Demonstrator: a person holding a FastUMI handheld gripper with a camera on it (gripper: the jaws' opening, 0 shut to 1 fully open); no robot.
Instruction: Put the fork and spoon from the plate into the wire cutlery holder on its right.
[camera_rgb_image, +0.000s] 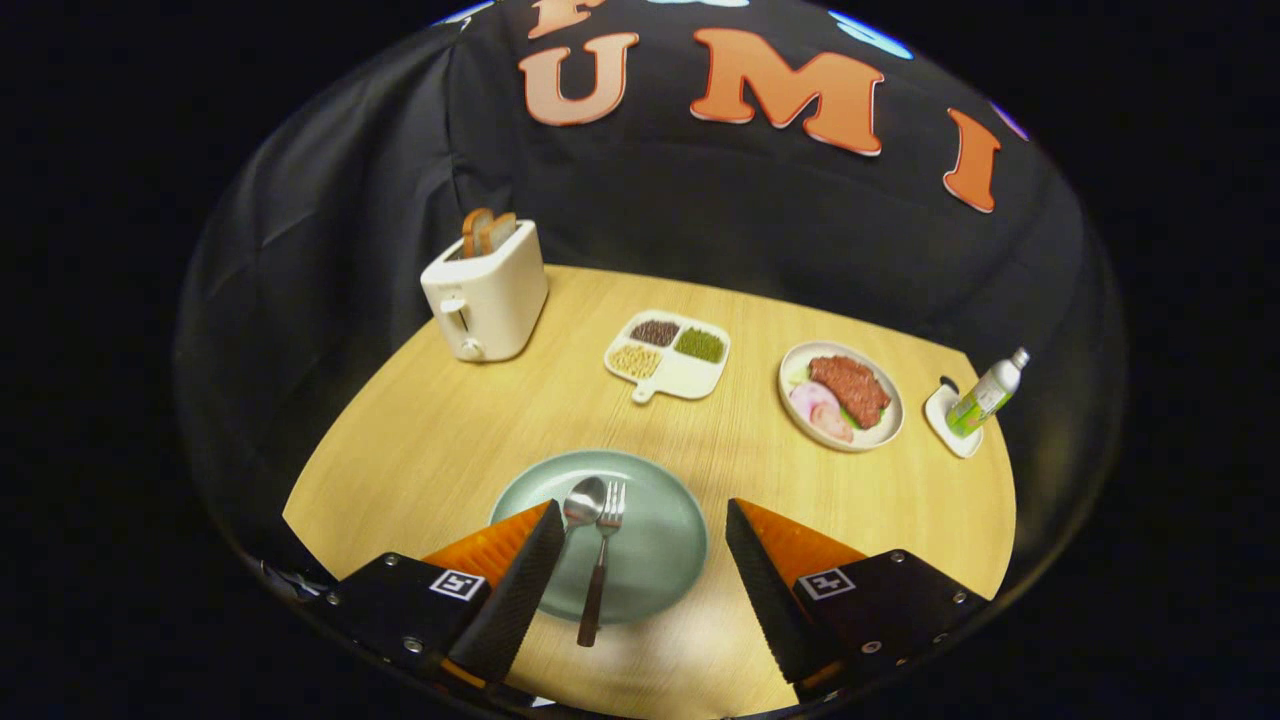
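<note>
A black cloth wall (700, 230) hangs behind a light wood-grain tabletop (430, 440) with a curved far edge. At the tabletop's far left corner stands a white toaster (487, 295) with two slices of bread (486, 232) upright in its slots. Near the tabletop's near edge lies a pale green plate (650, 550), between the fingers of the gripper (640, 512), which are spread wide apart and hold nothing. A round plate of meat and sliced food (842, 395) sits toward the right edge. A white divided tray (668, 356) with three kinds of beans rests near the far edge. At the far right corner, a small bottle (988, 394) stands on a white coaster (950, 420). The fork (602, 560) lies on the green plate, its long axis running from near edge to far edge, tines pointing away. The spoon (583, 502) lies just left of it, bowl away, its handle hidden behind the left finger (515, 590).
</note>
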